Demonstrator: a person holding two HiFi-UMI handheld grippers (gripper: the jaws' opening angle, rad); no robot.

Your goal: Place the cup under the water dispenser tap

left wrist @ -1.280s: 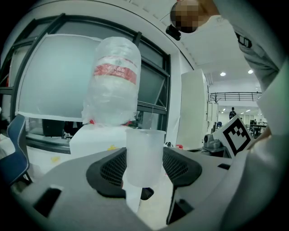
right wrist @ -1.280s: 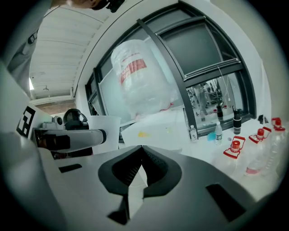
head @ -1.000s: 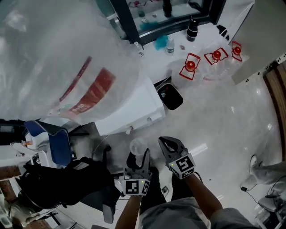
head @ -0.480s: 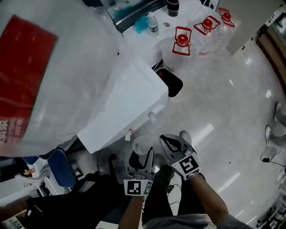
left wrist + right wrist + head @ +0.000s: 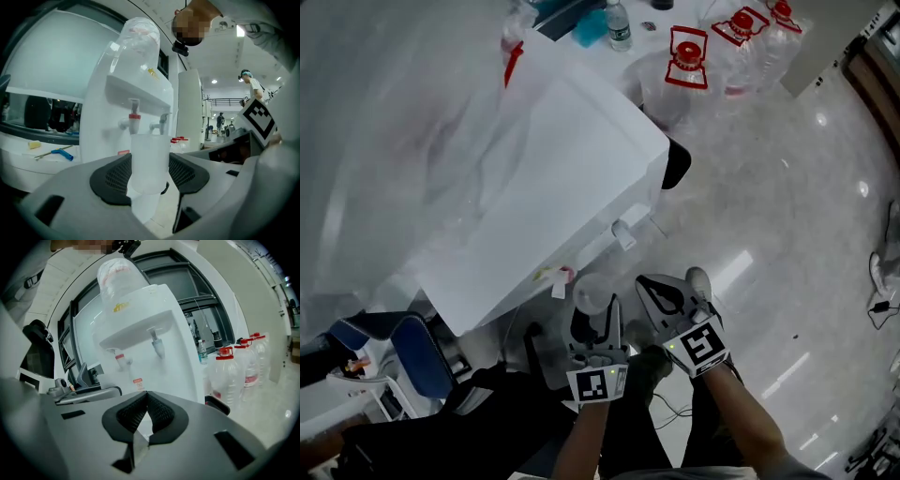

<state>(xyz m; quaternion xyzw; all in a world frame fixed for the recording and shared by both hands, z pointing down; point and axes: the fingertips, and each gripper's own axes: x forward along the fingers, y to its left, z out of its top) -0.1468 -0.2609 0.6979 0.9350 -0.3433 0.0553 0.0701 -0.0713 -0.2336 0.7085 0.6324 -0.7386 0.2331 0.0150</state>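
I've brought both hands down since the last look: left claw (image 5: 149, 177) pinches the cup (image 5: 149, 157), now near tap (image 5: 134, 123) height but short of the dispenser (image 5: 553, 178); right claw (image 5: 146, 416) pressed together, empty.

The glossy pale floor (image 5: 787, 234) carries a white dispenser (image 5: 553, 187) at its left. A black bin (image 5: 677, 164) stands just beside it. Clear red-capped bottles (image 5: 686, 80) stand near the top edge, and a blue chair (image 5: 420, 352) stands at lower left.

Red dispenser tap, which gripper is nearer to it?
Left. The left gripper holds the cup just before the red tap; the right gripper sits farther right.
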